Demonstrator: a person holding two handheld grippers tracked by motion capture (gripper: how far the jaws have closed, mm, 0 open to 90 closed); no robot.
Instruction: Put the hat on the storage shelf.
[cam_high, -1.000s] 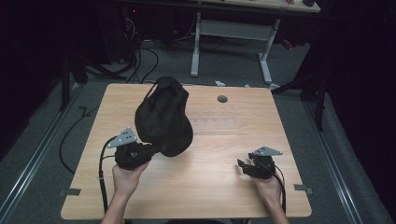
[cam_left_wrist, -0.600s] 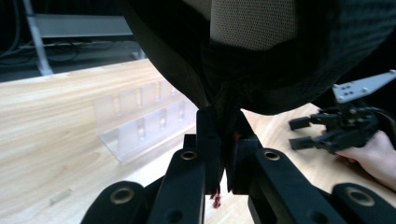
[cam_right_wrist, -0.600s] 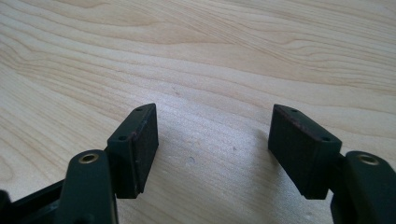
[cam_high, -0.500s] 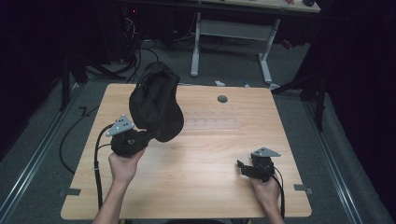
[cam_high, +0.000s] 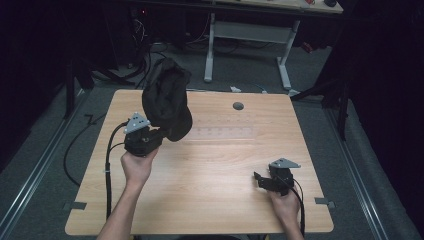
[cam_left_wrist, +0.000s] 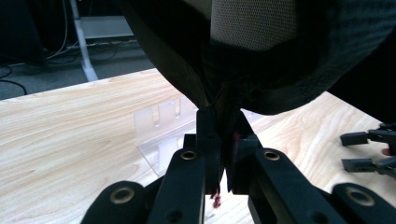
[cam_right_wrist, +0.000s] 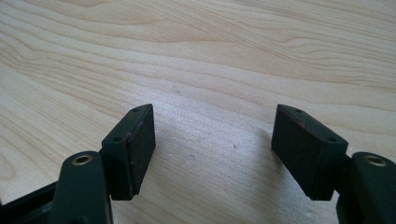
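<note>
The wooden table (cam_high: 210, 195) is as it was a second ago, broad and pale, with the clear plastic rack (cam_high: 222, 131) lying flat near its middle. Over its left part the black cap (cam_high: 166, 102) hangs in the air, pinched at its edge by the left gripper (cam_high: 150, 136), whose jaws stay clamped tight on the fabric; in the left gripper view the cloth bunches right where the two pads meet. Since a second ago the cap has travelled left and farther from the person, a little higher too, carried off the table's centre toward the far left side. The right gripper (cam_high: 261, 180) sits low at the near right, just where it was, well apart from the cap; its jaws have just been opening and now stand wide with nothing but bare wood between them.
</note>
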